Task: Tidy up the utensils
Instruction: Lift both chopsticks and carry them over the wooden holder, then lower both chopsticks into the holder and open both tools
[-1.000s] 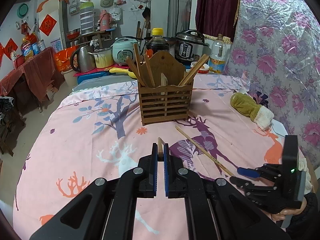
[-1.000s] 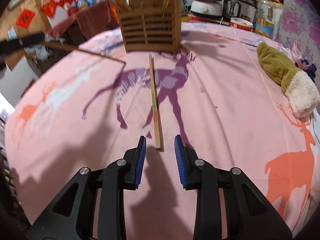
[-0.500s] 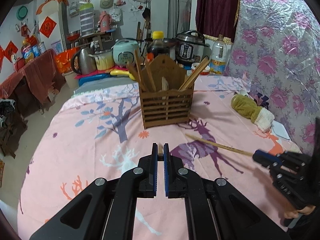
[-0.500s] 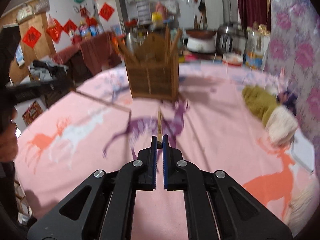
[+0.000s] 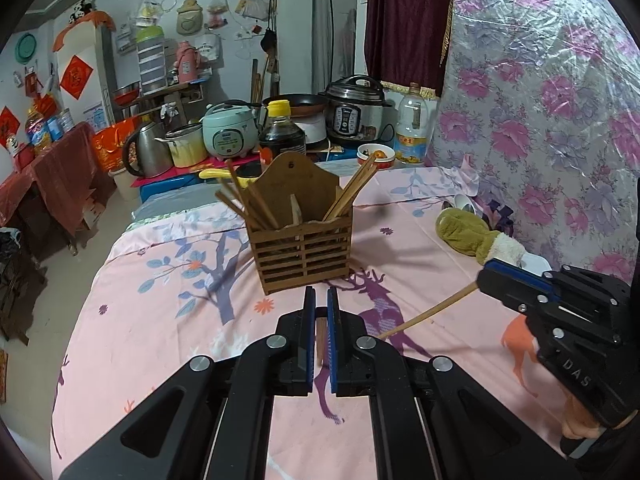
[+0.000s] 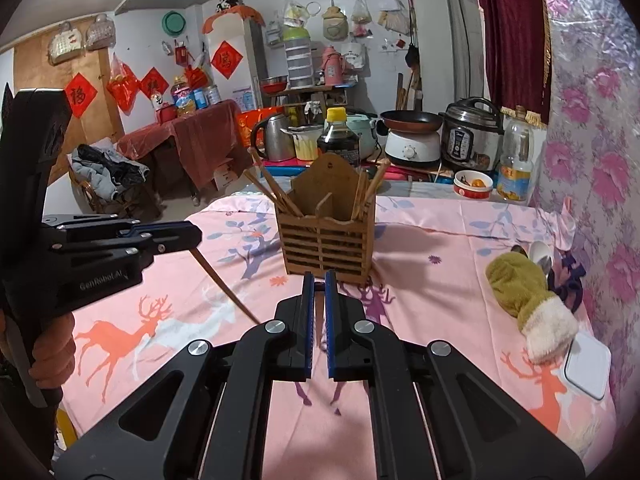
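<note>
Before the wooden holder (image 5: 305,240), left gripper (image 5: 321,334) and right gripper (image 6: 319,322) each pinch a chopstick (image 6: 224,280)

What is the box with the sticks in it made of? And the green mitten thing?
The slatted box looks like thin brown wood: flat cut boards, matte, with gaps between slats. The sticks in it look like wood or bamboo. The mitten seems soft fleece, fuzzy olive with a fluffy white cuff.
</note>
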`<action>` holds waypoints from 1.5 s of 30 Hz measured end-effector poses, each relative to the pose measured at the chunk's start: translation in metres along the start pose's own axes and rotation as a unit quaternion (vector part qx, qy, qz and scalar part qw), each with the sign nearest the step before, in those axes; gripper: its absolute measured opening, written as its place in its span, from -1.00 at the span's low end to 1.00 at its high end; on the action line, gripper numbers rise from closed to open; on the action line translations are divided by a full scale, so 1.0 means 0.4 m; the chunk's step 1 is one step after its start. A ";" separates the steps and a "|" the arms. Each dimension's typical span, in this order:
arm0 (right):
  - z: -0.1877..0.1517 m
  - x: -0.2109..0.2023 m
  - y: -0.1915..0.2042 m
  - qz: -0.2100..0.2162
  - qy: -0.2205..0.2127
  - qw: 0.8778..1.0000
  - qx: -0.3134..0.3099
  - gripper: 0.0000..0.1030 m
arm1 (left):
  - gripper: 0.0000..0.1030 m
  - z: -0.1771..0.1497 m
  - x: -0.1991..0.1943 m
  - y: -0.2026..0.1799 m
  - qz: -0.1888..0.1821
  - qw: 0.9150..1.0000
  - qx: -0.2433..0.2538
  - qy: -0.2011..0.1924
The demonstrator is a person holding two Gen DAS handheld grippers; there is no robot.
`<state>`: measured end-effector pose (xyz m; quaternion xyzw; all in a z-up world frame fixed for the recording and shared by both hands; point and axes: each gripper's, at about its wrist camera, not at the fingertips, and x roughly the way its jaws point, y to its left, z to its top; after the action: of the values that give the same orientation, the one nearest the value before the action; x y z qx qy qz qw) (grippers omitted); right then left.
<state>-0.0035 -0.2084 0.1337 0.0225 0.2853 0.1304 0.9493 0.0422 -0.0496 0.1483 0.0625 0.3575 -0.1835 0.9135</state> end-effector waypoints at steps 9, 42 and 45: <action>0.125 0.027 0.002 0.005 -0.019 1.000 0.004 -0.88 | -0.89 0.133 0.018 0.011 0.002 1.000 0.004 -0.014; 0.294 0.222 -0.098 -0.023 -0.061 0.995 0.073 -0.30 | 0.53 0.287 0.222 0.232 0.041 0.990 -0.121 -0.062; 0.274 0.178 -0.090 -0.025 -0.070 0.994 0.074 -0.15 | 0.60 0.261 0.182 0.239 0.040 0.988 -0.133 -0.065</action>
<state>0.1221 -0.2210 0.1829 0.0941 0.2272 0.0829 0.9657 0.1937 -0.0080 0.1741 -0.0574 0.3162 -0.1013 0.9415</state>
